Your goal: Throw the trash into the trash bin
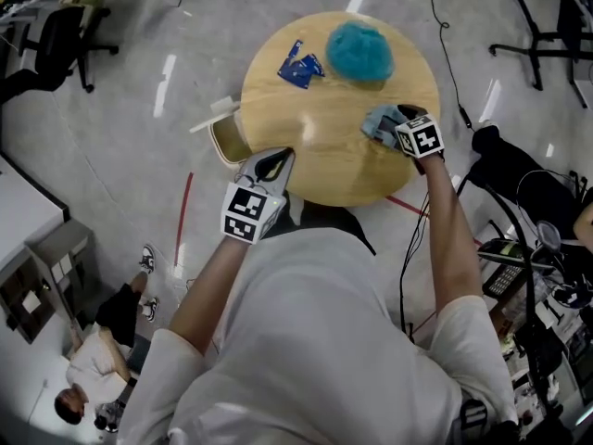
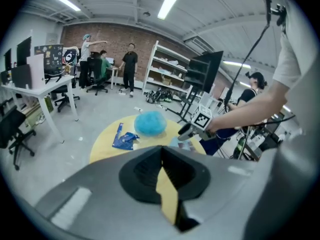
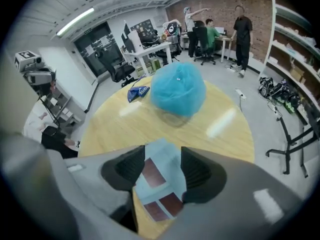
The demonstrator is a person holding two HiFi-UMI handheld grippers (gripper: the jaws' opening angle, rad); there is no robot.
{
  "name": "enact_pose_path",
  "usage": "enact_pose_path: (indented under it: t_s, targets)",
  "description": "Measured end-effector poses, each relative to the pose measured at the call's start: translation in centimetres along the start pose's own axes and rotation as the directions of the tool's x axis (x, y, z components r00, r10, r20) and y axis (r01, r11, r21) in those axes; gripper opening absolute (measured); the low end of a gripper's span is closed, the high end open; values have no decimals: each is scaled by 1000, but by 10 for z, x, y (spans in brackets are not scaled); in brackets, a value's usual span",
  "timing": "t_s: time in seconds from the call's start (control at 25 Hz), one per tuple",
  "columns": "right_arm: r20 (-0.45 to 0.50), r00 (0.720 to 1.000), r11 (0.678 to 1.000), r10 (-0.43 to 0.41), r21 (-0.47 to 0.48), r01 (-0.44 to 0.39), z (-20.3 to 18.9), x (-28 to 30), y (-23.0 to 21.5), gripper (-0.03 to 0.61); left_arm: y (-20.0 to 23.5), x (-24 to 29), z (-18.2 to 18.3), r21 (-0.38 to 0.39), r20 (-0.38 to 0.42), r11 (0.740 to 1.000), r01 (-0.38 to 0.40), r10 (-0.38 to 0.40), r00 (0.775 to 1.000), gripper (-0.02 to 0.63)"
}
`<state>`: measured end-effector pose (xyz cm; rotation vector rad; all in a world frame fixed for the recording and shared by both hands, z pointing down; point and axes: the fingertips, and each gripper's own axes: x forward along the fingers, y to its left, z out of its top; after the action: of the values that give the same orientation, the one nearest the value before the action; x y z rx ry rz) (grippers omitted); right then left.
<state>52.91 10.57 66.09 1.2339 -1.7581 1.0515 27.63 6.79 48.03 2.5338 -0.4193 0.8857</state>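
**Trash packet (image 3: pixel 159 184) lies flat between the spread jaws of the right claw (image 3: pixel 161 156)**

The packet is pale blue with dark red-brown squares on its face. It rests on the round wooden tabletop (image 1: pixel 324 146) directly under the right claw, which points steeply down at it. The jaws stand wide, one to each side of the packet's long edges, and are not pressing on it.

The packet's long axis runs along the slot between the jaws, leaning a little off it. Its far short edge points towards a teal puff (image 3: pixel 177 91) out ahead of the claw. A band of bare wood separates packet and puff. Beyond the puff and to the claw's left lies a crumpled dark blue wrapper (image 3: pixel 139 91), close to the far rim.

In the head view the right claw is nearer the tabletop's right rim than its middle. Open wood stretches from it across to the other hand.

The left claw (image 2: pixel 161 151) is clenched on nothing, with only a sliver of yellow wood showing between its pads. It hangs over the tabletop's near-left rim, pointing forward and down.

The trash bin (image 1: pixel 222 146) stands on the floor just ahead and to the left of the left claw, tucked against the rim, with a white flap sticking out of it. Clear wood lies ahead of that claw towards the wrapper.
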Motion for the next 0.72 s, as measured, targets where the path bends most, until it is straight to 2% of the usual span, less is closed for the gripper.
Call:
enact_pose_path:
  t_s: [0.28, 0.48, 0.56, 0.64, 0.72]
  targets:
    - [-82, 996, 998, 47, -46, -51, -9, 18, -2, 267, 6, -1, -9, -28, -18, 999, -37, 37, 999, 3]
    - [-144, 989, 995, 40, -80, -52, -21, 29, -2, 277, 9, -7, -19, -55, -23, 997, -50, 49, 999, 3]
    - [-144, 990, 995, 8, -95, -22, -21, 30, -5, 218, 11, -8, -23, -60, -31, 997, -56, 54, 998, 3]
    - [-140, 989, 995, -36, -101, 22, -23, 29, -10, 113, 13, -7, -25, -65, -29, 996, -64, 62, 998, 4]
    - [-140, 989, 995, -51, -94, 38, -27, 29, -11, 61, 14, -7, -27, -70, -27, 995, -68, 67, 997, 3]
